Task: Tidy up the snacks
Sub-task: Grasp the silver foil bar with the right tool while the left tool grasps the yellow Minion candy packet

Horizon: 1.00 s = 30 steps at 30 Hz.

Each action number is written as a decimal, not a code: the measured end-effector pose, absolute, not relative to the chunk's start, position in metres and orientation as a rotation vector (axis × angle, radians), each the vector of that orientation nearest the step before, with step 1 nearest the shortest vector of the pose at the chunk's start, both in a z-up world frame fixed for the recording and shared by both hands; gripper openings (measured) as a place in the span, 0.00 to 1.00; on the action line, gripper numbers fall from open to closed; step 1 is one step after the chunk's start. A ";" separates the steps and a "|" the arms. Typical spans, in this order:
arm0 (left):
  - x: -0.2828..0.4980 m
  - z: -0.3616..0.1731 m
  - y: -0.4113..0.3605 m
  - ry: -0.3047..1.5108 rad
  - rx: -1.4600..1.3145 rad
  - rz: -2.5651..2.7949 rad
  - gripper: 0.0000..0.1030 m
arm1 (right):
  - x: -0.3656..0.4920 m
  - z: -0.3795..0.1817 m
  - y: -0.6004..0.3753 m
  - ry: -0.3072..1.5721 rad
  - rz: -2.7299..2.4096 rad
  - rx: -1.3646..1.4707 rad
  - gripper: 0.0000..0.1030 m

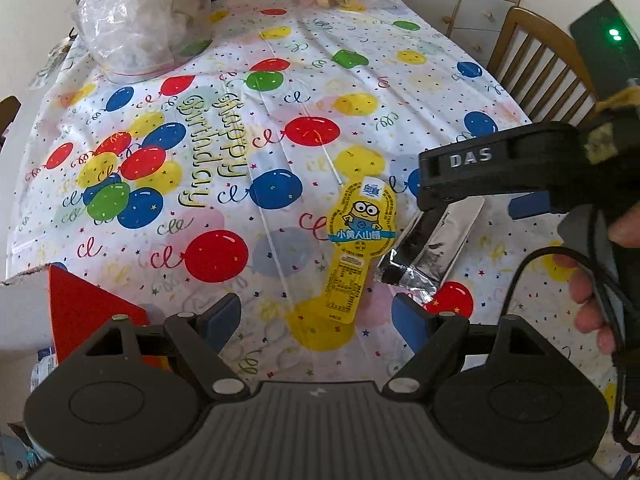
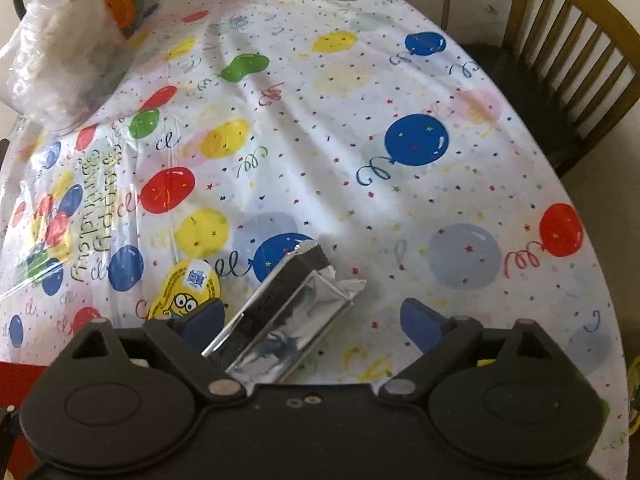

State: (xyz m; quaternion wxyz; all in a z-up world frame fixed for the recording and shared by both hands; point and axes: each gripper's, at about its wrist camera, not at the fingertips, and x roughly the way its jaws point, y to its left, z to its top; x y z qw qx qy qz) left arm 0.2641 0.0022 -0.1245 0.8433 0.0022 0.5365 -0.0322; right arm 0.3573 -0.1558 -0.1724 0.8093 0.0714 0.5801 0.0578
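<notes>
- While our left tongs (image 1: pixel 318 318) hover spread wide over the surface (image 1: pixel 248 92), nothing sits between their blue pads (image 1: pixel 222 316).
- We see the yellow snack packet (image 1: pixel 358 246), printed with a cartoon figure, lying flat on the balloon-patterned tablecloth just ahead of those left tongs.
- Just beside it, to its right, lies the silver foil packet (image 1: pixel 434 248), crumpled at its near end.
- Our right tongs (image 2: pixel 316 322) are likewise spread apart, gripping nothing; the foil packet (image 2: pixel 280 312) lies on the cloth between and under their pads, nearer the left one.
- From the left wrist view, the right tongs reach in from the right, above the foil packet, with fingers of a hand (image 1: pixel 592 276) on the handle.
- Clear plastic bags (image 1: pixel 136 20) rest at the far side; a wooden chair (image 2: pixel 568 64) stands beyond the edge.
</notes>
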 end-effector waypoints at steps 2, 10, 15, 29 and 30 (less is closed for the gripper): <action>0.265 -0.126 0.003 1.134 0.005 -0.067 0.80 | 0.359 -0.175 -0.151 1.243 0.118 0.137 0.86; 0.275 -0.136 0.006 1.149 0.004 -0.072 0.80 | 0.356 -0.179 -0.138 1.225 0.179 0.040 0.74; 0.284 -0.142 0.005 1.157 0.010 -0.078 0.80 | 0.346 -0.176 -0.148 1.215 0.281 -0.029 0.69; 0.325 -0.163 -0.026 1.184 0.068 -0.140 0.80 | 0.319 -0.176 -0.179 1.195 0.393 -0.191 0.56; 0.327 -0.165 -0.027 1.188 0.074 -0.139 0.79 | 0.318 -0.176 -0.180 1.190 0.395 -0.195 0.52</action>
